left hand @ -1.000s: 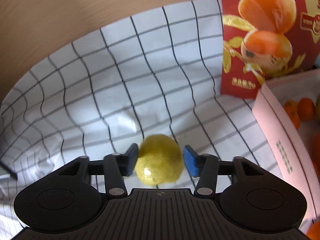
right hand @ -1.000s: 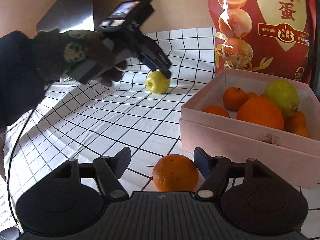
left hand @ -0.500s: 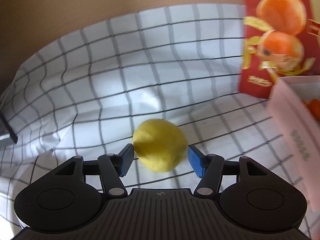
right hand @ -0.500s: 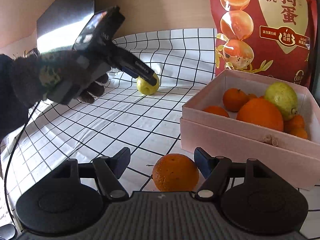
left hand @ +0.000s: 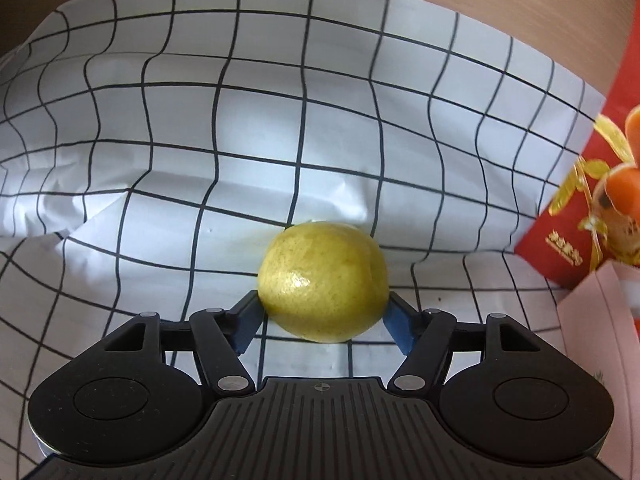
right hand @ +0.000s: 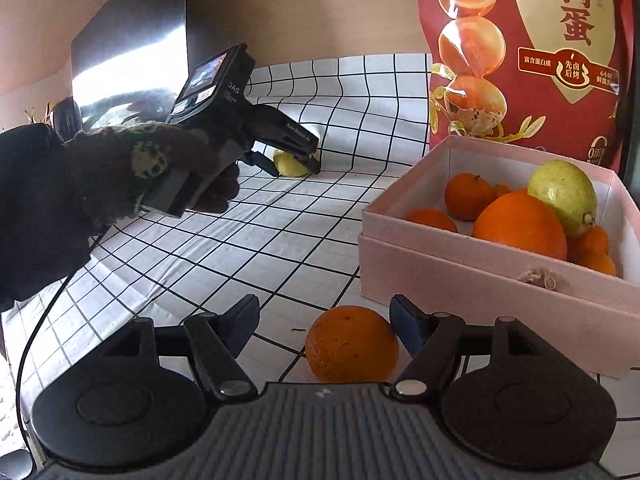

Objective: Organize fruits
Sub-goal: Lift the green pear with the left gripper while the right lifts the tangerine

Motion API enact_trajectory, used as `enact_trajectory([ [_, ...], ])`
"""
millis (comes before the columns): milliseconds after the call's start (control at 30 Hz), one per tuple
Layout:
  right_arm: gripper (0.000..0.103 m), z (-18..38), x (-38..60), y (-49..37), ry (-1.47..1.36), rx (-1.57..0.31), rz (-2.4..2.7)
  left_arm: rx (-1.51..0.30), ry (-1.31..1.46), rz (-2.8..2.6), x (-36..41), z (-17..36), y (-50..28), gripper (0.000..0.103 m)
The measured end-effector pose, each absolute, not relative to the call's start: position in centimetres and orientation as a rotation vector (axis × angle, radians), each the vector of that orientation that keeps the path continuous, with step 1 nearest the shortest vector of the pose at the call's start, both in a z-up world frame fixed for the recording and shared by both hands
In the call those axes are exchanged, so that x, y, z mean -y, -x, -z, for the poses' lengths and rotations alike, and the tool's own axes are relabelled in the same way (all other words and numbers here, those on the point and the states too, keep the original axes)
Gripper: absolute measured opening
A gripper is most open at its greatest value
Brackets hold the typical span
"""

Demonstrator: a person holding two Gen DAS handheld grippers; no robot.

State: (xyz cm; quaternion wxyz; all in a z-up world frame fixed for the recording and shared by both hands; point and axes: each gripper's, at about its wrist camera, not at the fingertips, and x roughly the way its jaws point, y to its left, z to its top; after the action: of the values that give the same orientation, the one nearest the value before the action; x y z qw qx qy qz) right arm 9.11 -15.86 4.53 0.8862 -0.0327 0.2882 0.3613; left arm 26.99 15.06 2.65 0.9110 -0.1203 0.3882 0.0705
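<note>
Two fruits are left out on the checked cloth (right hand: pixel 248 248), the rest already sit in the pink box (right hand: pixel 472 276) at 3 o'clock of the right wrist view: we count several small oranges (right hand: pixel 468 196), one big orange (right hand: pixel 520 226) and a green-yellow fruit (right hand: pixel 562 194) inside. Our left gripper (left hand: pixel 322 320) has its blue pads touching both flanks of the yellow fruit (left hand: pixel 322 280); whether it is truly clenched or only closing we cannot tell, and the fruit looks to sit on the cloth, far from the box at 10 o'clock in the right view. Our right gripper (right hand: pixel 324 322) is released, jaws spread either side of the loose orange (right hand: pixel 352 344), which lies just beside the box front wall, pads not touching it. We judge most of the sorting done; remaining: grip, lift and drop both into the box, red snack bag (right hand: pixel 528 48) behind it stays put
</note>
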Motion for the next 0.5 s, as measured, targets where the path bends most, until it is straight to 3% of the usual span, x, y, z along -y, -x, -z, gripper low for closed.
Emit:
enact_trajectory([
  [333, 0.072, -4.4, 15.8, -9.2, 0.057, -0.62, -0.745, -0.783, 0.425, -0.133, -16.8, -3.0, -27.0, 0.072],
  [500, 0.072, -4.2, 15.7, -9.5, 0.053, -0.645, -0.748, -0.782, 0.343, -0.144, -15.7, -2.7, -27.4, 0.072],
])
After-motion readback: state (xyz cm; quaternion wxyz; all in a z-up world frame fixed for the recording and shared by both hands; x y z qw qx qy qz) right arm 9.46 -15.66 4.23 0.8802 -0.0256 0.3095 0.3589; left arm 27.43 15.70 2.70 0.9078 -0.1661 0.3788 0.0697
